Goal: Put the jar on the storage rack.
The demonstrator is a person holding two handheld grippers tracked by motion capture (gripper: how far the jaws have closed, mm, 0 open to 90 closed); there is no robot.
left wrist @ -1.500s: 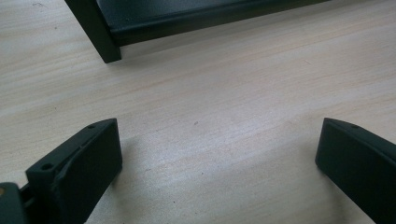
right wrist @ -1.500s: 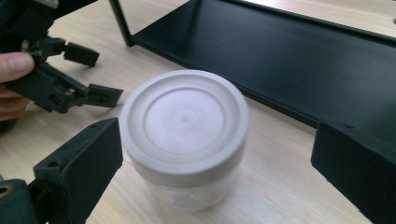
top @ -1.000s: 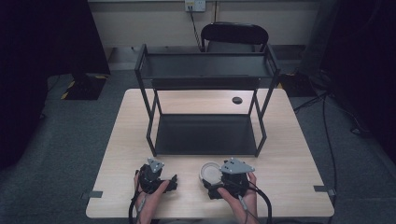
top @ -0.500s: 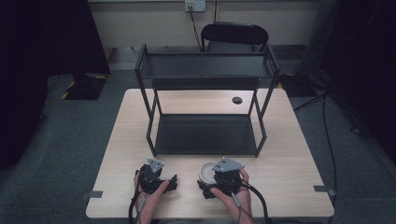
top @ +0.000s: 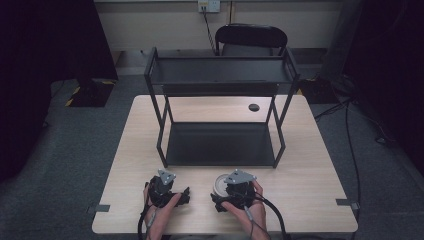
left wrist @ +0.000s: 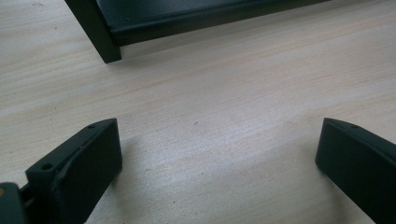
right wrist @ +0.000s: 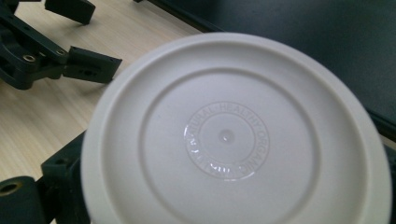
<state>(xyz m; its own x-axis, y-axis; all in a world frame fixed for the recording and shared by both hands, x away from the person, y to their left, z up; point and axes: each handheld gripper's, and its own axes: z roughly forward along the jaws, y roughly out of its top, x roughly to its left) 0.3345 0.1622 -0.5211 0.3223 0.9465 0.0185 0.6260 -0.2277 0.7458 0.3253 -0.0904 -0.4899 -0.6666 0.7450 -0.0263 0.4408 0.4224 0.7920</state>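
A white round tub (right wrist: 233,135) with an embossed lid sits between the jaws of my right gripper (right wrist: 233,186), which is shut on it. From above, the tub (top: 219,184) is near the table's front edge, just left of the right gripper (top: 222,192). My left gripper (top: 184,194) rests on the table to the tub's left, jaws pointing toward it. It is open, and its own view has bare wood between its wide-apart jaws (left wrist: 219,154). The left gripper's fingers (right wrist: 91,65) also show at the upper left of the right gripper view.
A black two-tier metal rack (top: 220,145) stands mid-table just beyond both grippers; its front leg (left wrist: 95,32) is close ahead of the left gripper. A small black disc (top: 254,107) lies behind the rack. A black chair (top: 250,37) stands past the far edge.
The right gripper with the white tub has shifted slightly left and turned a little. The left gripper has stayed where it was.
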